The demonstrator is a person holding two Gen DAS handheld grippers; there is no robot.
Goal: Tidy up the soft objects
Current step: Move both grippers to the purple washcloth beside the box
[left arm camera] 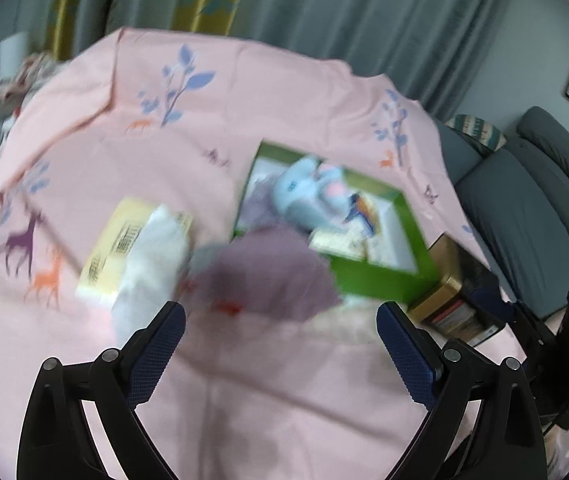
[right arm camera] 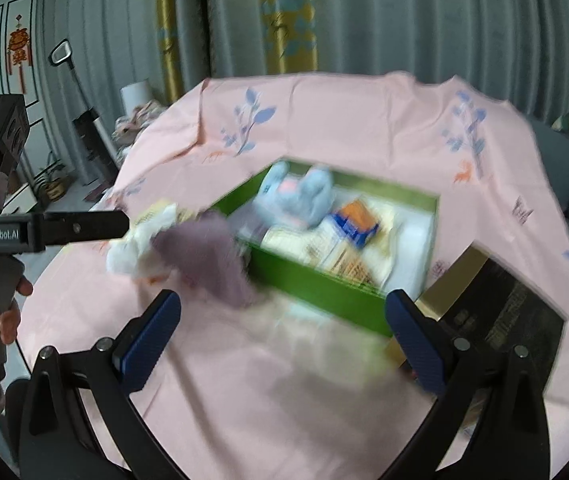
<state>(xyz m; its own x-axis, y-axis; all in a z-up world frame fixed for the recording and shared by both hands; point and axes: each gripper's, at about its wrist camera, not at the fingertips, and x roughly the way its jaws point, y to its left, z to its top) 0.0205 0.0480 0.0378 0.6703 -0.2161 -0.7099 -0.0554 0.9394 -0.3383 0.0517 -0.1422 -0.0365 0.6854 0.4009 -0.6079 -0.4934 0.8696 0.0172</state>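
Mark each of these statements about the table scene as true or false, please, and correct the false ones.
1. The blue plush toy lies inside the green box. True.
2. The left gripper is shut on the purple cloth. False: its jaws stand open with nothing between them.
3. The tablecloth is pink with a plant and deer print. True.
4. The purple cloth lies fully inside the green box. False: it lies mostly on the tablecloth, beside the box's near corner.
5. The right gripper holds the yellow tissue pack. False: it is open and empty.
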